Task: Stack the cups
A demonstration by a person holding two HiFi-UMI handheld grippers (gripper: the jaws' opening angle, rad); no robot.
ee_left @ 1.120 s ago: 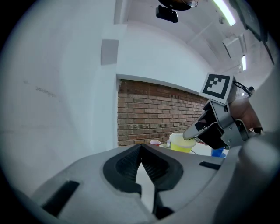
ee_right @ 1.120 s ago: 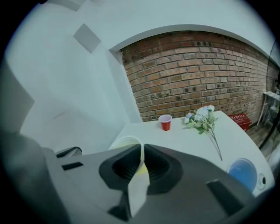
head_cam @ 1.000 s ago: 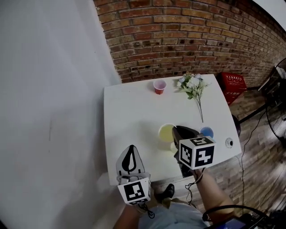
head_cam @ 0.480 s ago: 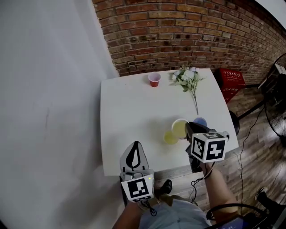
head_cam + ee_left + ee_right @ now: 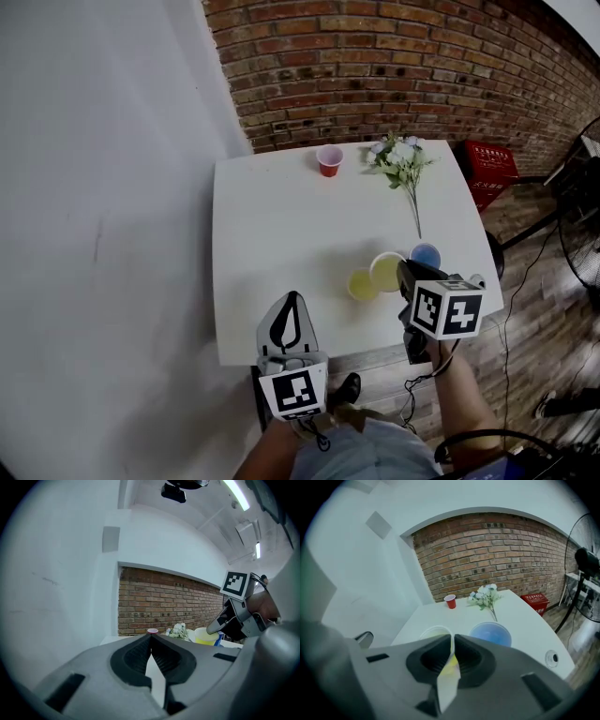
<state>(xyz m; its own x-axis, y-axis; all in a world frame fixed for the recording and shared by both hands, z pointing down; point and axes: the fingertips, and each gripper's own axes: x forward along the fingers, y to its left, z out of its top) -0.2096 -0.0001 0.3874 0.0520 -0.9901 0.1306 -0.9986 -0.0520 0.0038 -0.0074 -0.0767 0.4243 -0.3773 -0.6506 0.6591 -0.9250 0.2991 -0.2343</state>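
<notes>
Held yellow cup [image 5: 386, 272] right of frame centre, rim pinched by right gripper [image 5: 405, 274]. Second yellow cup [image 5: 362, 285] touching at lower left; blue cup [image 5: 427, 255] just upper right. Red cup [image 5: 329, 160] at table's [image 5: 262, 244] top edge. Left gripper [image 5: 289, 314] bottom centre, jaws together, empty.

Bright even indoor light, ceiling strip light [image 5: 236, 494] glaring, fisheye warping, dark vignetted edges

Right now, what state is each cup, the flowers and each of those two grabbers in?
yellow cup: upright, rim pinched by the right gripper.
blue cup: upright on the table, empty.
red cup: upright at the table's far edge, untouched.
flowers: lying flat on the table.
left gripper: shut, empty.
right gripper: shut on the yellow cup.
</notes>
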